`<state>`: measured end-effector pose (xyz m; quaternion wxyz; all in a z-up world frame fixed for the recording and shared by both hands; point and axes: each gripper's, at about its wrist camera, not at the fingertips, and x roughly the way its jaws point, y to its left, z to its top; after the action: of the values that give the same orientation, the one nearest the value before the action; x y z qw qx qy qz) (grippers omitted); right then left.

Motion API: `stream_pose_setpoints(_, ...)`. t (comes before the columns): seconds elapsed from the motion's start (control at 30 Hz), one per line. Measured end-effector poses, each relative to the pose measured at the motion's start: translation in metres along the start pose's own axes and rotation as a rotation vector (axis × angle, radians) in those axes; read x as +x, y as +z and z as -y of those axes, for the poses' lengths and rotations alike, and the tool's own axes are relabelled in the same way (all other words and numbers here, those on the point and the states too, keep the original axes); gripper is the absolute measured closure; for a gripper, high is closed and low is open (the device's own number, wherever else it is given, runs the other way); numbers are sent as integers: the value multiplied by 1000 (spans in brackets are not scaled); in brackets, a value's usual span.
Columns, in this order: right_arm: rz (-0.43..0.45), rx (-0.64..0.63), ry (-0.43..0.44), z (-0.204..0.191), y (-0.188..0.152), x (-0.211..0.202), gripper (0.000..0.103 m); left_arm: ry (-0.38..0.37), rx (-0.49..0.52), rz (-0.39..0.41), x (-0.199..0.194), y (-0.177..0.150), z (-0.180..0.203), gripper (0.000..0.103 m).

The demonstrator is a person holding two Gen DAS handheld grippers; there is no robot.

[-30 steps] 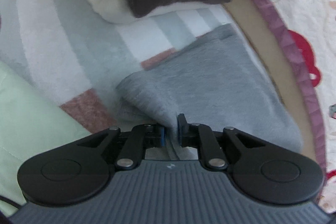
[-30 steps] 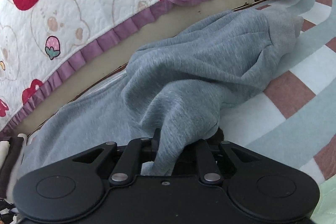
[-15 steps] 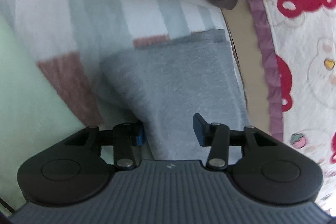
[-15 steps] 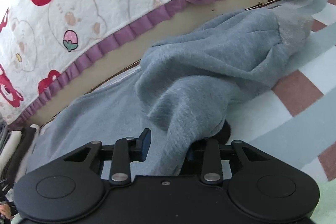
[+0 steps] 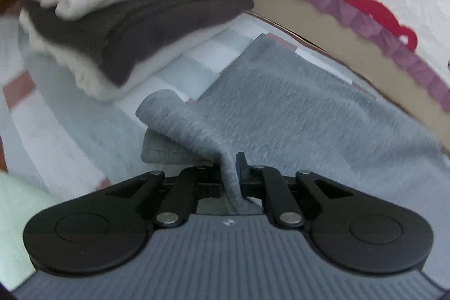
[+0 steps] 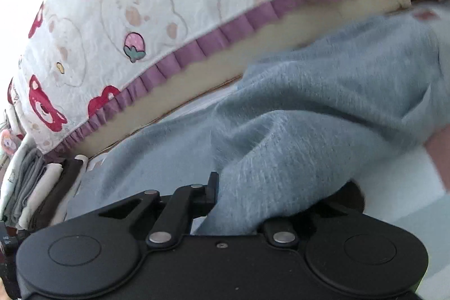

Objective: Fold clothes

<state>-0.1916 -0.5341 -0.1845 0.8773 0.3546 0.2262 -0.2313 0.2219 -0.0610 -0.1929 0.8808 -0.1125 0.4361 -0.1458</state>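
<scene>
Garment: grey sweatshirt (image 5: pixel 295 114) is lying on the striped blanket (image 5: pixel 70 131), beside the folded stack (image 5: pixel 126 18).
Left gripper (image 5: pixel 231 173): pinching the hem closed.
Right gripper (image 6: pixel 247 204): cloth is draped between the jaws; closure unclear.
Advice: be lifting both sides evenly, keeping the fold edge taut.

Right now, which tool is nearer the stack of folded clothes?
Left. The left tool pinches the grey sweatshirt just in front of the stack; the right tool grips the sweatshirt's far end.
</scene>
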Motion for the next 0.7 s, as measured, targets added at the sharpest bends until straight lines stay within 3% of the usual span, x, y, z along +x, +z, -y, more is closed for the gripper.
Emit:
stream_pose_setpoints(0.07, -35, -35, -44, -1, -2, 6, 93, -89, -88, -82, 12, 0, -11, 73)
stream_pose_setpoints(0.1, -52, -33, -62, 0, -5, 10, 92, -139, -126, -128, 20, -1, -16, 58)
stream_pose_setpoints(0.17, -77, 14, -87, 7, -14, 16, 86, -163, -155, -126, 25, -1, -16, 54)
stream_pose_setpoints(0.27, -109, 84, -106, 18, -29, 25, 36, -124, -94, -99, 31, 0, -8, 60)
stream_pose_setpoints(0.3, -107, 90, -107, 20, -33, 29, 43, -91, -67, -84, 32, 0, -5, 86)
stream_pose_setpoints(0.33, -96, 73, -102, 20, -35, 31, 55, -50, -7, -69, 35, 2, 1, 98)
stream_pose_setpoints(0.37, -93, 44, -88, 18, -32, 33, 98, -31, 49, -45, 35, 5, 6, 98)
stream_pose_setpoints(0.43, -54, 44, -24, 12, -13, 28, 96, -26, 110, 55, 9, 10, 18, 98)
stream_pose_setpoints(0.53, 106, 87, 157, -4, 17, -19, 96, -22, 195, 213, -35, 18, 34, 98)
stream_pose_setpoints(0.57, 130, 64, 168, -9, 21, -31, 96, -20, 214, 251, -51, 18, 38, 98)
stream_pose_setpoints(0.63, 72, 46, 123, -6, 18, -28, 97, -30, 182, 265, -72, 16, 34, 98)
stream_pose_setpoints(0.7, 14, 27, 78, -2, 14, -25, 98, -58, 124, 197, -70, 10, 20, 98)
